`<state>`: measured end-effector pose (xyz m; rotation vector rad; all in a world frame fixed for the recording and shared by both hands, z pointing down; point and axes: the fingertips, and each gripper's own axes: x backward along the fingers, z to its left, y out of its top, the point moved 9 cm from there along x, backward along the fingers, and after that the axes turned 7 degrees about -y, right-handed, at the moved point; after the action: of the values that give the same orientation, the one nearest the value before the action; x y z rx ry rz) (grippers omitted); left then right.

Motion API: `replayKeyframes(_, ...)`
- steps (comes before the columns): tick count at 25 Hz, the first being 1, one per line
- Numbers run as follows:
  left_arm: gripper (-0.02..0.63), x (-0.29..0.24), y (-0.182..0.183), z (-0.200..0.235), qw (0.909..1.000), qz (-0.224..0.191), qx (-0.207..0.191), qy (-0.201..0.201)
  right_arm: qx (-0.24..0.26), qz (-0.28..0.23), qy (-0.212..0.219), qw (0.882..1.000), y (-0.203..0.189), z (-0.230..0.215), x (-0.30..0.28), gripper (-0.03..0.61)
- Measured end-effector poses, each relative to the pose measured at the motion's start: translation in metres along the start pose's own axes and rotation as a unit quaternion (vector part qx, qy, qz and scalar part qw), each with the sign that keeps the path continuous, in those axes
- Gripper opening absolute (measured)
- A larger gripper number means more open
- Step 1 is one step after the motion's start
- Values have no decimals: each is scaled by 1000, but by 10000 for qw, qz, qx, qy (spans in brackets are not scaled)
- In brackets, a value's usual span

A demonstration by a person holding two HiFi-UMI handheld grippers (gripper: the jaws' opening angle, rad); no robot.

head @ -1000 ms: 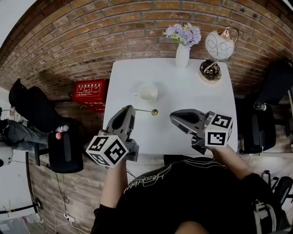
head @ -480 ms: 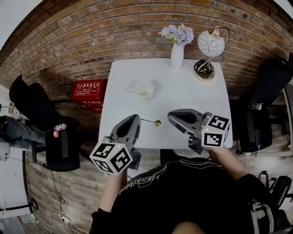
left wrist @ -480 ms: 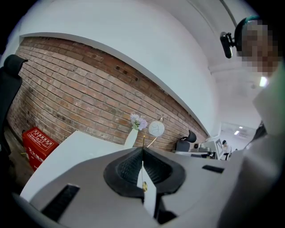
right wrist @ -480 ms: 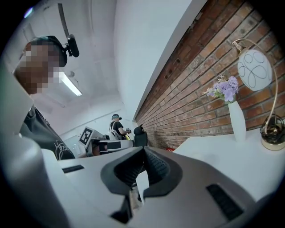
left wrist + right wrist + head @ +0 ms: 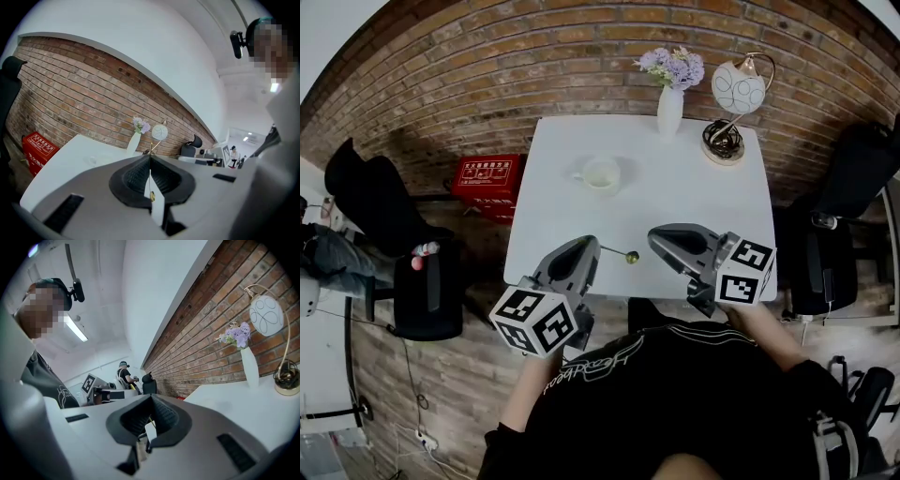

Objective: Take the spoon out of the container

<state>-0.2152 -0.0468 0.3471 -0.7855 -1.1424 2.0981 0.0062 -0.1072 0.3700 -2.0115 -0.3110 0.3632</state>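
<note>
Head view, with the two gripper views. The left gripper (image 5: 588, 247) has its jaws fully closed on the thin metal handle of a small spoon with a gold-coloured bowl (image 5: 623, 253). In the left gripper view, the handle runs as a fine line down the seam of the meeting pads (image 5: 151, 185). The spoon juts toward 3 o'clock from the jaw tips, with its bowl over the near part of the square white table (image 5: 703, 202). Whether it touches the tabletop cannot be told.

The container, a small white handled cup (image 5: 602, 174), stands at 12 o'clock from the spoon, well apart from it. The spoon is therefore already out, and what probably remains is to set it down. Holding it by the handle's end keeps the jaws clear of the bowl and of the cup's rim.

The right gripper (image 5: 656, 242) lies at 3 o'clock from the spoon's bowl. Its jaws are drawn together on nothing (image 5: 151, 401), and it appears to be held aside because it is not needed.

At the table's 1 o'clock corner are a white vase of lilac flowers (image 5: 671, 105) and a round white lamp on a brass stand (image 5: 737, 94), both outside the working area.
</note>
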Motion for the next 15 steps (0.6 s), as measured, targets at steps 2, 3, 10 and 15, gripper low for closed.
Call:
replayKeyframes(2,8,0,0,0,10000,-2,14,3,-25,-17,7,10000,0,0,0,-3)
replayKeyframes(3,7,0,0,0,10000,-5,23,-2,-37,-21,5,10000,1,1,0,-3)
replayKeyframes(10,8,-1,1,4,9999,2,113,-12,-220,-10,-27,9998,0,-4,0,-3)
replayKeyframes(15,7,-2,6,4,10000,8,79,-32,-205,-35,-6,9998,6,-5,-3,-3)
